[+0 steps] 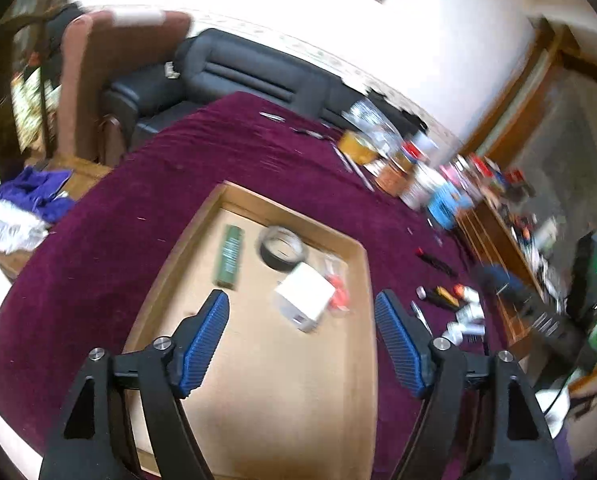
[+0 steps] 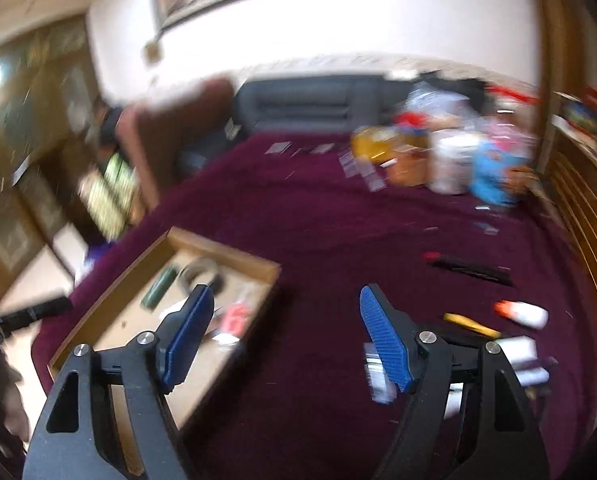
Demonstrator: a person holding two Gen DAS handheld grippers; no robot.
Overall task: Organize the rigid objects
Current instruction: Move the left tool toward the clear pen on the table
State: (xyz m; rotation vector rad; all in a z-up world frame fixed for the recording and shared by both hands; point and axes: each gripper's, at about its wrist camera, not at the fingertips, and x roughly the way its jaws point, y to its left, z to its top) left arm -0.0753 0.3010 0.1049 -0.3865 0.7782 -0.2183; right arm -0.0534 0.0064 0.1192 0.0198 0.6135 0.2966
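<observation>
Wooden tray (image 1: 202, 216) on maroon cloth (image 1: 98, 240) holds a green stick (image 1: 229, 256), tape roll (image 1: 282, 247), white box (image 1: 304, 294), and an orange item (image 1: 338, 296), blurry, maybe clips. L gripper (image 1: 302, 312) hangs over tray, jaws apart, empty. R gripper (image 2: 286, 308) just right of tray, also spread, empty. Pens, glue stick (image 2: 522, 314) lie on cloth right of tray.

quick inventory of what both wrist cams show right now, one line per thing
tray: 1, tan wood, on the cloth
green stick: 1, green, in tray, far left
tape roll: 1, dark with a pale top, in tray beside the stick
white box: 1, white, in tray
red packet: 1, red in clear wrap, tray's right edge
cloth: 1, maroon, covers the table
small loose items: several, mixed colours, on cloth right of tray
jars and packets: cluster, mixed colours, far edge, blurred
sofa: 1, dark, behind table
left gripper: 1, black with blue pads, open, empty
right gripper: 1, same colours, open, empty
</observation>
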